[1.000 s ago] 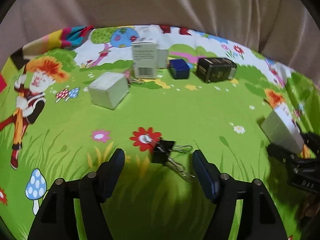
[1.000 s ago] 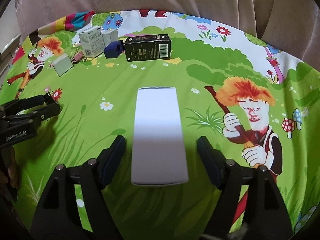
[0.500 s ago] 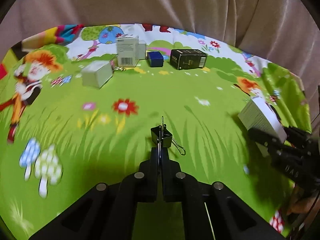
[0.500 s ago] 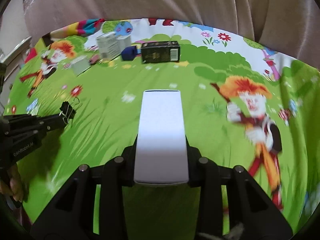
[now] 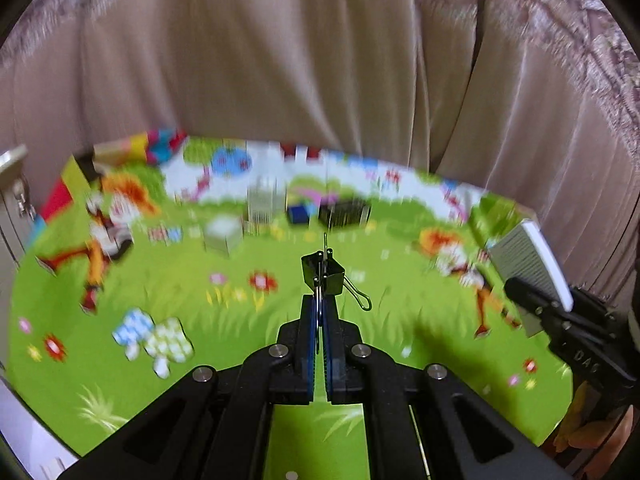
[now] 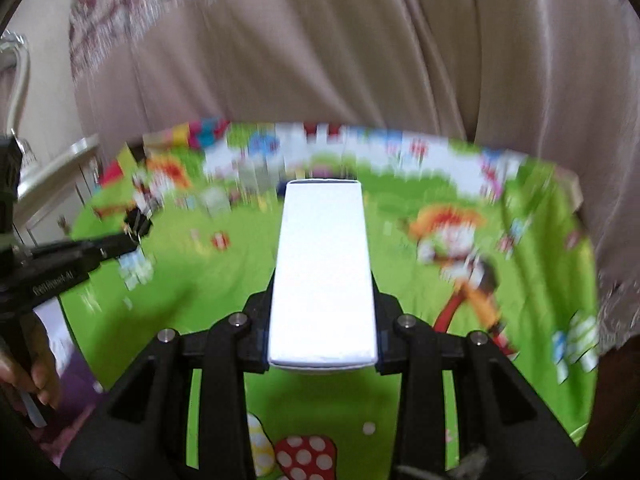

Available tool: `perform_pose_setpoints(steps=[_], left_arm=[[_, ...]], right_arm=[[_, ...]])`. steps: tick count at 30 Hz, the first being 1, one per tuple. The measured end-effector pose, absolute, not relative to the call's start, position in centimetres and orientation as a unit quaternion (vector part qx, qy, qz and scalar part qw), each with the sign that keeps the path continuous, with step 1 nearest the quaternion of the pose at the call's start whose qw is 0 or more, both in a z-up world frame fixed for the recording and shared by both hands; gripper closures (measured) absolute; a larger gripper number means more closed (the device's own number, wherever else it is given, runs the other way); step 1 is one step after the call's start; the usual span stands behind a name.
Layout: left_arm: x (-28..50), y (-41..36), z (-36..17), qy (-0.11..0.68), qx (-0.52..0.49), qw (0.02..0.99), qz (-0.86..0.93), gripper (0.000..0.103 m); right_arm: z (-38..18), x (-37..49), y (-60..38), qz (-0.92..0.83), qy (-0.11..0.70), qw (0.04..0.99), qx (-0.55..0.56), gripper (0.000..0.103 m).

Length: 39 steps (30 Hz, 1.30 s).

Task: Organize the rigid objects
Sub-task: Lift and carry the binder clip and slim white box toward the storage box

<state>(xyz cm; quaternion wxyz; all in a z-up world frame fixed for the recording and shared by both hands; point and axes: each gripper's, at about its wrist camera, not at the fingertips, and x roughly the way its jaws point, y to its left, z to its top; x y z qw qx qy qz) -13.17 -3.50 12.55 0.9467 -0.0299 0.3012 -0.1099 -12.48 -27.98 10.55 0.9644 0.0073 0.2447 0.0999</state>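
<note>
1. Both loads are up in the air. My left gripper (image 5: 320,300) has its fingers pressed together on the wire handle of a black binder clip (image 5: 323,274), and the clip sticks out just past the tips, above the mat.
2. My right gripper (image 6: 322,324) is pinching a long white box (image 6: 323,272) by its side walls near the end closest to me. The rest of the box reaches forward over the green cartoon mat (image 6: 224,292).
3. I read this as the carry, with both items headed for the cluster at the far edge, so the job is to bring them in steady.
4. The clip hangs from one thin wire and could swivel, so I'd move it smoothly and set it down before loosening the fingers.
5. The box is gripped at one end, so its front could droop. I'd keep it level and land it flat.
6. Up ahead, blurred in the left view: a pale cube-like box (image 5: 223,236), a tall white carton (image 5: 262,204), a small blue block (image 5: 299,214) and a black box (image 5: 344,214), close together in a row.
7. That row is what stands in the way, since a long box coming in low could knock it. The beige curtain (image 5: 280,72) hangs right behind.
</note>
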Motion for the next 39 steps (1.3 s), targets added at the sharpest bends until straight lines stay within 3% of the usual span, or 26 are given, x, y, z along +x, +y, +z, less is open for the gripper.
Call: perform_pose_setpoints(steps=[9,17,39], left_arm=[[-19.7,-4.5,22.7,0.123,0.000,0.989,-0.085,0.100],[-25.6,-4.8,27.0,-0.004,0.034,0.998,-0.049,0.100],[-26.4,0.9,23.4,0.066,0.011,0.998,-0.009,0.100]], right_arm=[[20.1,-20.7,-26.5,0.063,0.026,0.997,-0.019,0.064],[23.7,-26.5,-24.4,0.056,-0.084,0.994,-0.052,0.064],[23.1,-26.6,-19.8,0.151,-0.040,0.985,-0.070,0.063]])
